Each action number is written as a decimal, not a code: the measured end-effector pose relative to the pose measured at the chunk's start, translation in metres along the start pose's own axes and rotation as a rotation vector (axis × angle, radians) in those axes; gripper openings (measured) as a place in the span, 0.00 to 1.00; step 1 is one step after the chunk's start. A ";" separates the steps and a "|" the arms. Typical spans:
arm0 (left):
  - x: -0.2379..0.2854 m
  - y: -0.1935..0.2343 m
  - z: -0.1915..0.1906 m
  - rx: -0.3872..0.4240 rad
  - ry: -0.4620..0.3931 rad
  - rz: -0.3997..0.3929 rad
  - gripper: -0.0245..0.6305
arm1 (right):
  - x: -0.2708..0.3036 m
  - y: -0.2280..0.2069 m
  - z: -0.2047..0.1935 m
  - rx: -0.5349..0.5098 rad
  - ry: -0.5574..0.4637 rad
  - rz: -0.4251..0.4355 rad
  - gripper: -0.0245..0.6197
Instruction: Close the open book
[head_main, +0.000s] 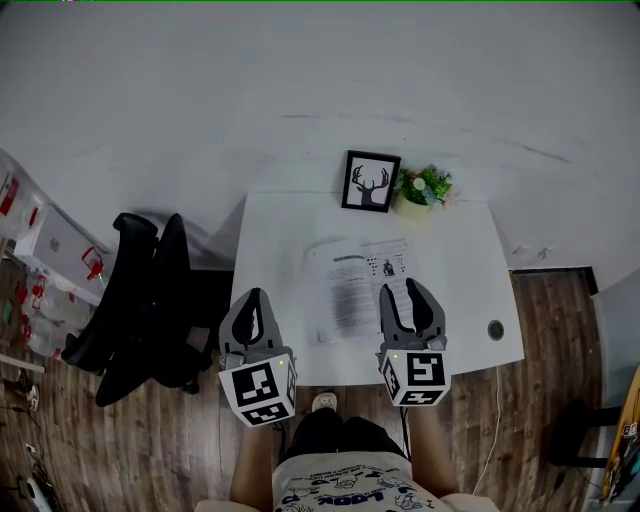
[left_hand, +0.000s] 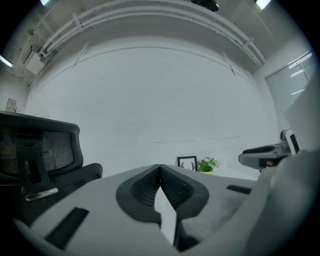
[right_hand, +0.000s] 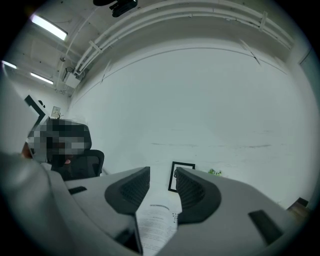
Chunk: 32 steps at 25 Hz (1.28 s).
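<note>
An open book lies flat on the white table, pages up, near the middle. My right gripper hovers over the book's right edge at the table's front. Its jaws stand open with nothing between them, and in the right gripper view the book's page shows through the gap below. My left gripper is over the table's front left corner, left of the book and apart from it. In the left gripper view its jaws are shut with the tips meeting and nothing held.
A framed deer picture and a small potted plant stand at the table's back edge. A black office chair is left of the table. A round cable hole sits near the table's front right corner. The floor is wood.
</note>
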<state>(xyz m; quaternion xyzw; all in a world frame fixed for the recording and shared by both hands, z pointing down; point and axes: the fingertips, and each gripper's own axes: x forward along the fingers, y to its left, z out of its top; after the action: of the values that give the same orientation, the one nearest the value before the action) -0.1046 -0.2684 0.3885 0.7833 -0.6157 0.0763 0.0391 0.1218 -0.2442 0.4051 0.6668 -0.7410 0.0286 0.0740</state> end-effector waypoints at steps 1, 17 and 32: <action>0.002 0.001 -0.001 0.000 0.002 -0.002 0.07 | 0.002 0.000 -0.001 -0.001 0.001 -0.003 0.28; 0.008 -0.001 -0.017 0.000 0.049 0.027 0.07 | 0.014 -0.005 -0.018 -0.037 0.058 0.034 0.28; 0.001 -0.003 -0.035 0.006 0.087 0.071 0.07 | 0.019 0.003 -0.053 -0.336 0.139 0.114 0.28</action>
<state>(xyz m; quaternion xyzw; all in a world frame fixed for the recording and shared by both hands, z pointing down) -0.1043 -0.2637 0.4230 0.7570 -0.6407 0.1133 0.0606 0.1204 -0.2549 0.4606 0.5983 -0.7651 -0.0457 0.2335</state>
